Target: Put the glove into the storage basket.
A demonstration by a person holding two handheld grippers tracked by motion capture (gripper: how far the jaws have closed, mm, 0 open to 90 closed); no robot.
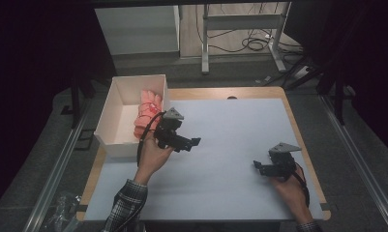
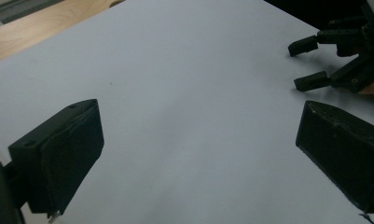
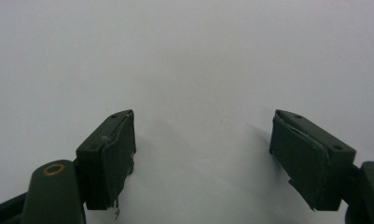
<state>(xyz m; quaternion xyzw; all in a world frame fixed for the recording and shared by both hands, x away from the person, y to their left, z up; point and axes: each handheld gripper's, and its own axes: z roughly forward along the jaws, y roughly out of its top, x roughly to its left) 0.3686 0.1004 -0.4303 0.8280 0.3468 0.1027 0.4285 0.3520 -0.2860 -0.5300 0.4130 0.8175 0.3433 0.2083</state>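
Note:
A pink glove-like bundle (image 1: 147,112) lies inside a white open box (image 1: 115,107) at the table's far left. My left gripper (image 1: 195,143) hovers just right of the box over the white sheet, jaws wide apart and empty. In the left gripper view the left gripper (image 2: 198,140) looks across bare sheet toward the other gripper's fingers (image 2: 310,80). My right gripper (image 1: 257,166) rests low near the right front of the sheet, pointing left; in the right gripper view the right gripper (image 3: 203,149) stands open with nothing between its pads.
The white sheet (image 1: 230,130) covers most of a wooden table (image 1: 259,92). Metal rails run along both sides of the table. A stand with cables sits on the floor beyond the far edge. A crumpled plastic bag (image 1: 61,208) lies at the lower left.

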